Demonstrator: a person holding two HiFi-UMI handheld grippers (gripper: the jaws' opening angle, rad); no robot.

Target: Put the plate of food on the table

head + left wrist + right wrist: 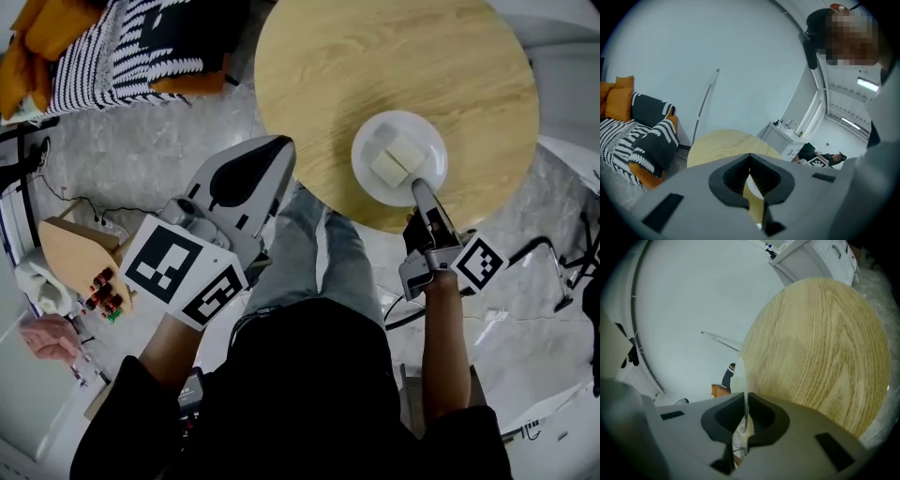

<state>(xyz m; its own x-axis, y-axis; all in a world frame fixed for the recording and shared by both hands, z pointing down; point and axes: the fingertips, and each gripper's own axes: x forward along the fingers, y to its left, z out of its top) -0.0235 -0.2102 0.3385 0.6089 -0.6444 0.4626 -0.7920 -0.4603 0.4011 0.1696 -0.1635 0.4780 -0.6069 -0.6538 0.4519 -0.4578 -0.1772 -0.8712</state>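
A white plate (368, 142) with two pale blocks of food (397, 157) is over the near edge of the round wooden table (375, 56). Whether it rests on the wood I cannot tell. My right gripper (422, 189) is shut on the plate's near rim. In the right gripper view the plate (743, 376) shows edge-on as a thin white line between the jaws of the right gripper (746, 427), with the table (820, 343) beyond. My left gripper (279, 148) hangs left of the table over the floor, shut and empty. In its own view the left gripper (752, 187) points at the table (722, 143).
A sofa with striped black-and-white and orange cushions (122, 47) stands at the upper left. A small wooden stool (75, 253) and cables lie on the floor at left. The person's knee in jeans (314, 248) is just under the table's near edge. A white cabinet (780, 136) stands beyond the table.
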